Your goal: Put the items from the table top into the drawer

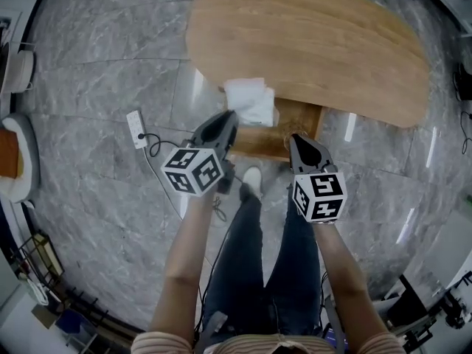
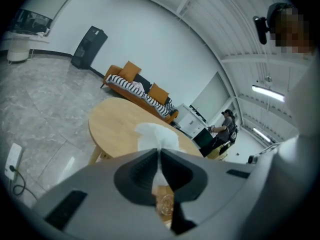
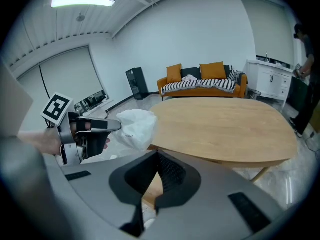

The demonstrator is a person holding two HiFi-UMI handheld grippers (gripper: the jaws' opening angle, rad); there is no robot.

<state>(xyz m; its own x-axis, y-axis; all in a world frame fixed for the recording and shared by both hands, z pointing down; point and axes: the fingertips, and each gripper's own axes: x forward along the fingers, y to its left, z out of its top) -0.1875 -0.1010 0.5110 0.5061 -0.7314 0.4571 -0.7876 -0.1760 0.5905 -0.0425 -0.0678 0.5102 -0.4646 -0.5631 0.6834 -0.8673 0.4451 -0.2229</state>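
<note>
White crinkled plastic bag point(image 1: 251, 100): off the table, hanging in the air at the near edge of the oval light-wood table point(image 1: 317, 43), right above the open wooden drawer point(image 1: 301, 118) under that edge.

Left gripper point(image 1: 229, 118): jaws pinched onto a thin fold of the bag. In the left gripper view the white film runs up between the closed tips and balloons out beyond them. Most of the bag hangs free past the jaws.

Right gripper point(image 1: 296, 141): jaws together with nothing between them. It is held just beside the drawer, near the left gripper but apart from it.

Drawer: the wood floor shows below both sets of jaws. A round brownish thing point(image 2: 165, 204) lies there, too blurred to name.

Step in hand, as judged: placing the bag in the drawer. No other item shows on the table top in the head view, so this is probably the last one.

Doing it well:
- Bring the bag fully over the drawer opening, not over its front wall.
- Lower it until the loose bulk rests on the drawer floor, then part the jaws. Dropped from a height, a limp bag may drape over the rim.
- Watch the table edge above, as the film could snag there.
- The grip is on a thin fold, so avoid jerks.
- Keep the right gripper out of the opening, ready to push the drawer.
</note>
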